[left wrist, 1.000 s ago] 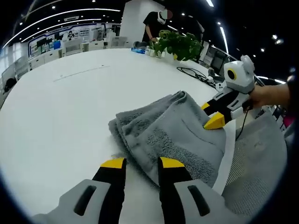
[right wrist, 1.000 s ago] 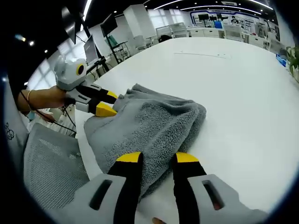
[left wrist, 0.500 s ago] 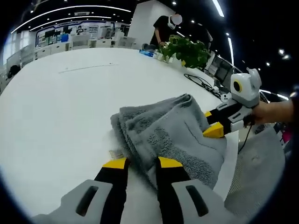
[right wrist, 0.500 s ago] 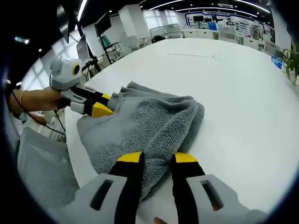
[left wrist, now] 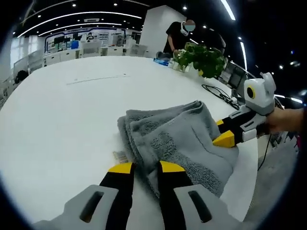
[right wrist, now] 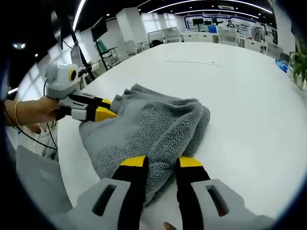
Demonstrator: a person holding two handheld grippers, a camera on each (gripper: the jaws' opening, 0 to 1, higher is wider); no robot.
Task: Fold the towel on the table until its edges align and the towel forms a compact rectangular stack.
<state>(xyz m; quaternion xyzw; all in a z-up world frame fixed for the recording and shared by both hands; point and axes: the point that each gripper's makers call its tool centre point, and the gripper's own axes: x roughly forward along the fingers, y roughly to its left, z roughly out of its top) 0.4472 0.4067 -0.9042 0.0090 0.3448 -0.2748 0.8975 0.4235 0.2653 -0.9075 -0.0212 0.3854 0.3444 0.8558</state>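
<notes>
The white table (left wrist: pixel 57 115) carried the grey towel (left wrist: pixel 177 139), bunched in folds near its edge. The left hand-held gripper (left wrist: pixel 145 167) and the right hand-held gripper (right wrist: pixel 161 162) reached in from opposite ends of the towel, each with jaws narrowed on its edge.

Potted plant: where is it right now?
Left gripper view: the potted plant stands at the far edge of the white table, beyond the grey towel, beside a standing person.
</notes>
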